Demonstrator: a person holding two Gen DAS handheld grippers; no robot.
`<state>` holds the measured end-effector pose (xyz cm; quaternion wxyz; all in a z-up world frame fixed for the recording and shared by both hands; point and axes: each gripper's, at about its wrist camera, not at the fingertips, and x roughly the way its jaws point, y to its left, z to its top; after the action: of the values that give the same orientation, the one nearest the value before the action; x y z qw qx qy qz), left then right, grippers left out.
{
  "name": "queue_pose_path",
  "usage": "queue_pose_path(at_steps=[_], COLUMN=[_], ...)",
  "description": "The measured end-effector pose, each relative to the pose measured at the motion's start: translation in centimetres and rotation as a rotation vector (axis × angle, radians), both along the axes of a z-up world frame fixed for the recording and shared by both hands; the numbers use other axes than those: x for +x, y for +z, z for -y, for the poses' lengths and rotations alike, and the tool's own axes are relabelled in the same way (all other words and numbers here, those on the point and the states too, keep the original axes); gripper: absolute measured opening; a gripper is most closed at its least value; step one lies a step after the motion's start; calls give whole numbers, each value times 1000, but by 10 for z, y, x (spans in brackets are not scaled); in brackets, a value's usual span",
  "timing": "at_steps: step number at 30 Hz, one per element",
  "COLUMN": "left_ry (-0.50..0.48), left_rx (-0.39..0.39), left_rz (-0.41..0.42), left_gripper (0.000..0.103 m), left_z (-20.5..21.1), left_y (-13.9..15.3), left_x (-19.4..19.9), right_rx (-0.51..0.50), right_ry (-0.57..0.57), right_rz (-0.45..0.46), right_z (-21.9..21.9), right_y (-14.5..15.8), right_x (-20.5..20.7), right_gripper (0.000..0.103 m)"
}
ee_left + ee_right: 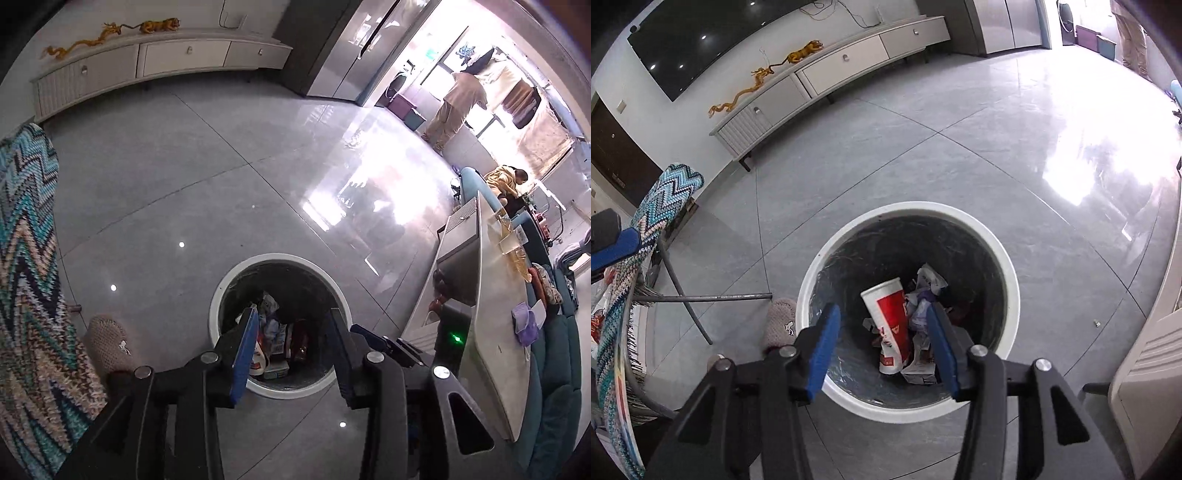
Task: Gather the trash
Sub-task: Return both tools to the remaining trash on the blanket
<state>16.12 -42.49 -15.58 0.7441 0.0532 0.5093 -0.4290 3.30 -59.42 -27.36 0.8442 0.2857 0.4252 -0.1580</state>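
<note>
Red-and-white paper cup [892, 325] lies in the bin [1008, 266] below both spread, empty hand-held grippers [882, 314].

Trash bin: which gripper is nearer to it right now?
Right, as far as the views show. The right gripper hangs open directly over the trash bin, which fills its view. The left gripper, also open, is over the bin but seems higher.

bin [236, 280] contents partly behind tongs, wrappers [925, 295] perhaps paper, unreadable
</note>
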Motion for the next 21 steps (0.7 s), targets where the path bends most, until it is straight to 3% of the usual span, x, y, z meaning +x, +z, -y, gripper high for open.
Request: queue_pose_path(at_steps=[5,13,15,17,21], left_ry=[56,258,308,378,489], left_rx=[-16,-1,6,11,16], left_rz=[178,408,454,513,590], left_gripper=[36,37,48,72,75], left_z=[-46,-147,-173,-202,-262], left_y=[43,99,109,121,140], left_x=[-15,-26,-28,-32,-36], right_rx=[-79,-247,-286,-315,-364], right_ry=[1,79,123,169,268], right_rz=[51,220,262,305,378], right_z=[-20,-100,-130,-159,-216], right_y=[44,154,180,204,241], right_x=[-10,-2,5,12,24], right_gripper=[47,51,53,55,58])
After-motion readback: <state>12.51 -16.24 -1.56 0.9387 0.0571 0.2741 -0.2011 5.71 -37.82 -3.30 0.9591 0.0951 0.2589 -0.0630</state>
